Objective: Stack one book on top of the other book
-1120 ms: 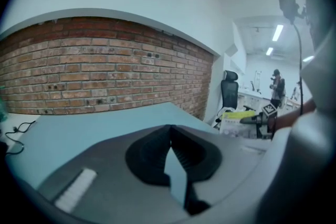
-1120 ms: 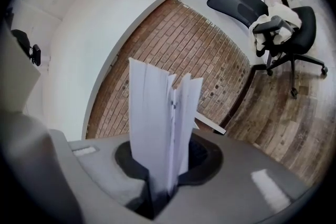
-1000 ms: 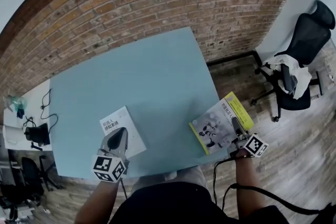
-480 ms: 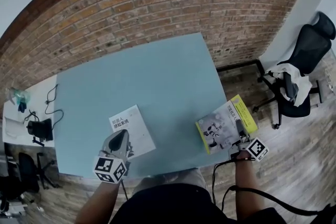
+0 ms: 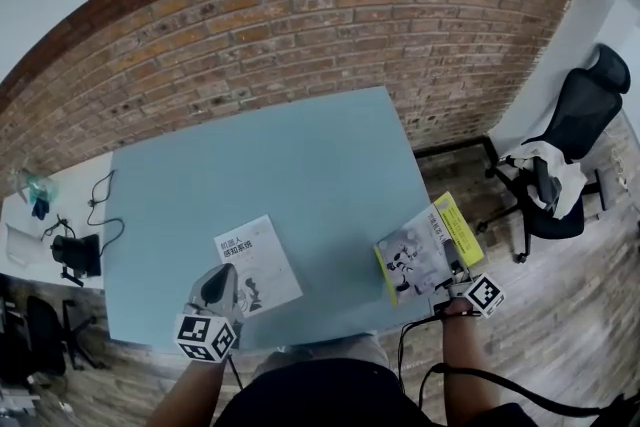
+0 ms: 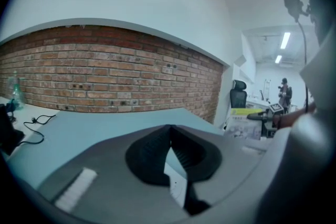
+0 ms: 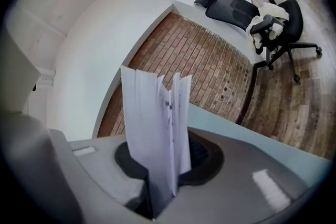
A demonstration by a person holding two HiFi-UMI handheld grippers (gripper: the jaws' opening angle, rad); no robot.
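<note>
Right tool (image 5: 452,266) raising yellow book (image 5: 415,252), left tool (image 5: 217,279) withdrawn

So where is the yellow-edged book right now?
The yellow-edged book sits at the head view's right, over the blue table's near right corner, clamped in the right gripper; the white book lies to its left.

light blue table (image 5: 300,165), white book (image 5: 258,264) lying flat near its front edge

light: bright, even, soft shadows | glare: ceiling strip lights (image 6: 285,40) blown out, left gripper view | lens: heavy fisheye, brick wall (image 5: 300,25) bows, corners go black | focus: book (image 7: 155,128) up close kinda mushy
</note>
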